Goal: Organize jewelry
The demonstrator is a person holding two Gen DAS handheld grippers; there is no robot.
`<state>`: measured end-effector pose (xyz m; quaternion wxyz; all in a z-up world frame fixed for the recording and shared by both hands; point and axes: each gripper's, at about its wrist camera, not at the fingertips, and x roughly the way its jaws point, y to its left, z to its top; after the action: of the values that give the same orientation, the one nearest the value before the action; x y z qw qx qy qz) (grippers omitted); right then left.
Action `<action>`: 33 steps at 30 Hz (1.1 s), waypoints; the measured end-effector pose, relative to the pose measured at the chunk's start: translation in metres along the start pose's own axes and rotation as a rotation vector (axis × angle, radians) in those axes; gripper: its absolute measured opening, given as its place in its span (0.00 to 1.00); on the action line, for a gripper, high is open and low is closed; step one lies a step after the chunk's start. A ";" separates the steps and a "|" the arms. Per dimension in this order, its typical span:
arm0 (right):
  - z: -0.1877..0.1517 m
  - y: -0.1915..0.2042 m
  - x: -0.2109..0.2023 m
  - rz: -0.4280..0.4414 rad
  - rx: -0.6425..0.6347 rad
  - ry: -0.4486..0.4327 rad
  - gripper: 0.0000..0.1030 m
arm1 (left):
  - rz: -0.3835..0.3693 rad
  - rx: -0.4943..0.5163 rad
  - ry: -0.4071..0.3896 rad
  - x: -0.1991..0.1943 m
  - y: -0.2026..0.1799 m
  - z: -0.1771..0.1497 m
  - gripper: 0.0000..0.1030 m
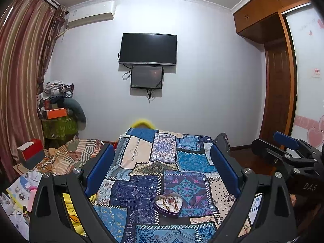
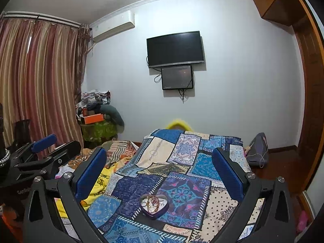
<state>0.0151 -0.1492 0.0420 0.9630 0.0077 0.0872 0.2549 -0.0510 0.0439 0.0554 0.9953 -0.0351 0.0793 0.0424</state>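
Observation:
A purple heart-shaped tin [image 1: 168, 205] lies on the blue patchwork cloth [image 1: 141, 192] and holds a tangle of gold chains and rings. It also shows in the right wrist view [image 2: 155, 204]. My left gripper [image 1: 162, 162] is open and empty, raised above the cloth, with the tin below and between its fingers. My right gripper [image 2: 160, 162] is open and empty, also above the tin. Each gripper shows at the edge of the other's view: the right gripper [image 1: 287, 147] and the left gripper [image 2: 46, 147].
The cloth covers a bed [image 2: 162, 141]. Rumpled striped bedding [image 1: 70, 151] and boxes [image 1: 30, 154] lie to the left. A cluttered pile [image 1: 58, 109] stands by the curtain [image 1: 22, 70]. A TV [image 1: 147, 48] hangs on the far wall. A wardrobe [image 1: 279, 81] stands on the right.

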 end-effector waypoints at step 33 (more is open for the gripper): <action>-0.002 -0.003 -0.006 -0.003 0.008 0.017 1.00 | -0.013 0.013 0.011 0.007 -0.007 -0.002 0.97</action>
<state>0.0112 -0.1542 0.0408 0.9625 0.0095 0.0967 0.2533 -0.0441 0.0377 0.0527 0.9954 -0.0293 0.0846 0.0352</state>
